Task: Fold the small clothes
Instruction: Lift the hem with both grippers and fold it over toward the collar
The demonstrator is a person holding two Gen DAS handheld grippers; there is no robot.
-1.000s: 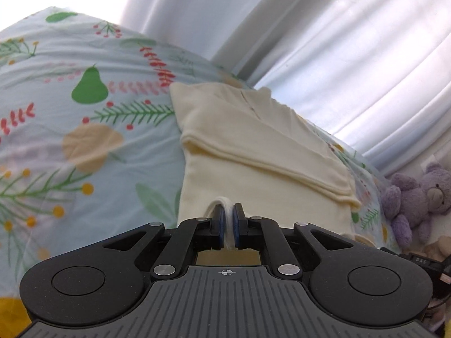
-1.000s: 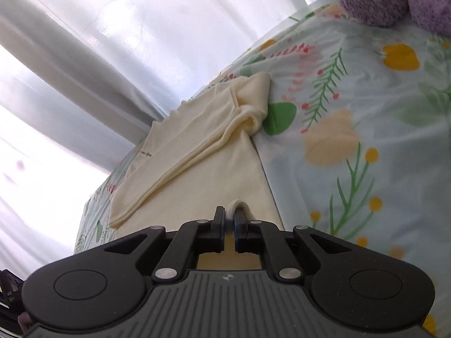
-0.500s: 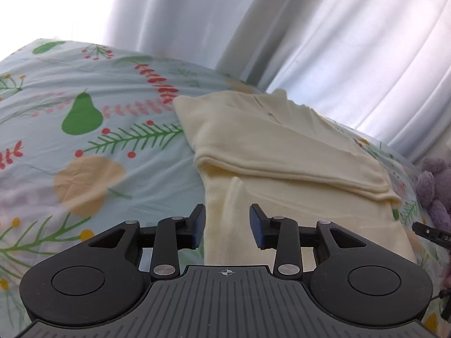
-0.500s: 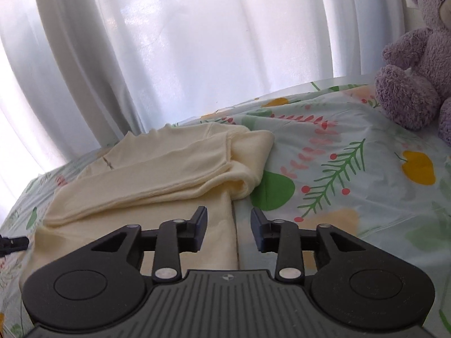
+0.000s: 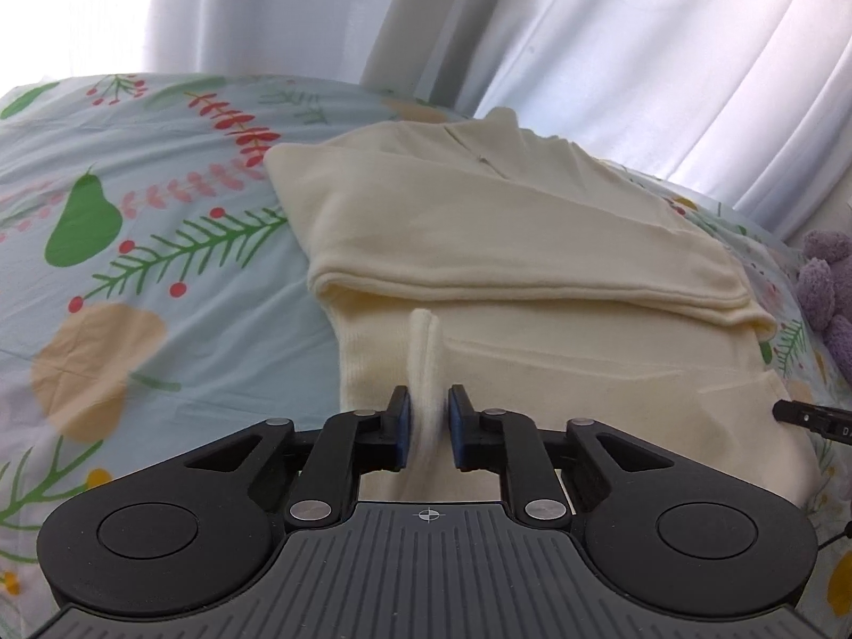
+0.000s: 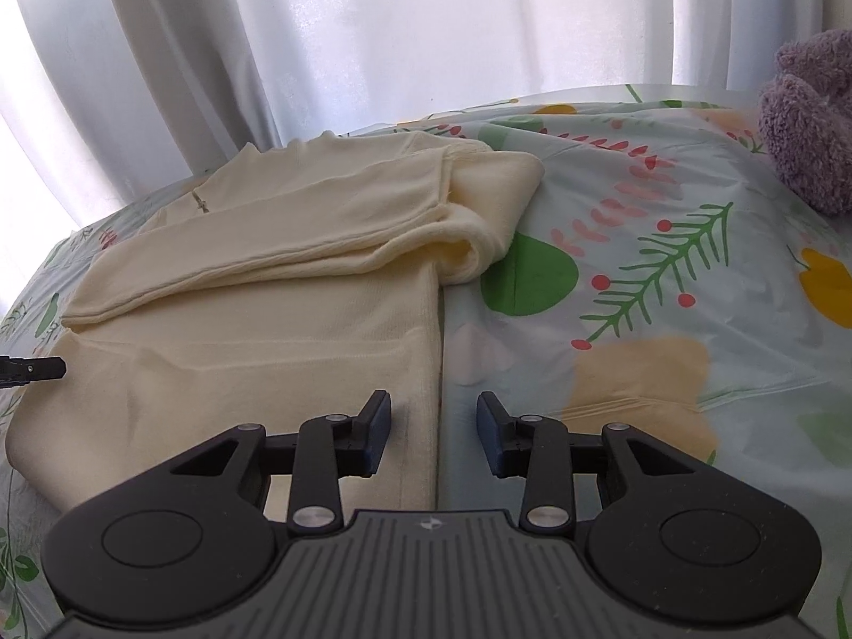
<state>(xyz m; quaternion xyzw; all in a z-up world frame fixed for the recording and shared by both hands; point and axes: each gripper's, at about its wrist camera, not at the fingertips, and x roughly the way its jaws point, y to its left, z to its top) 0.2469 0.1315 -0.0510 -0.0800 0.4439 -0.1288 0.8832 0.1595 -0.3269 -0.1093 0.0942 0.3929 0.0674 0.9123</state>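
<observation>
Cream knit, soft and light, the garment (image 5: 532,245) lay on the patterned bed (image 5: 160,319). Nearest, the left gripper (image 5: 428,428) had just been closing and pinched up a hem ridge; the right gripper (image 6: 432,434) stood apart astride the side edge. Its long axis ran near to far, collar farthest.

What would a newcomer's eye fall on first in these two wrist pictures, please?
Probably the cream garment, part-folded on the fruit-and-leaf print bedsheet before white curtains. Next, the left gripper, whose jaws have just been closing around a raised pinch of its hem. The right gripper stands open over the garment's other edge.
</observation>
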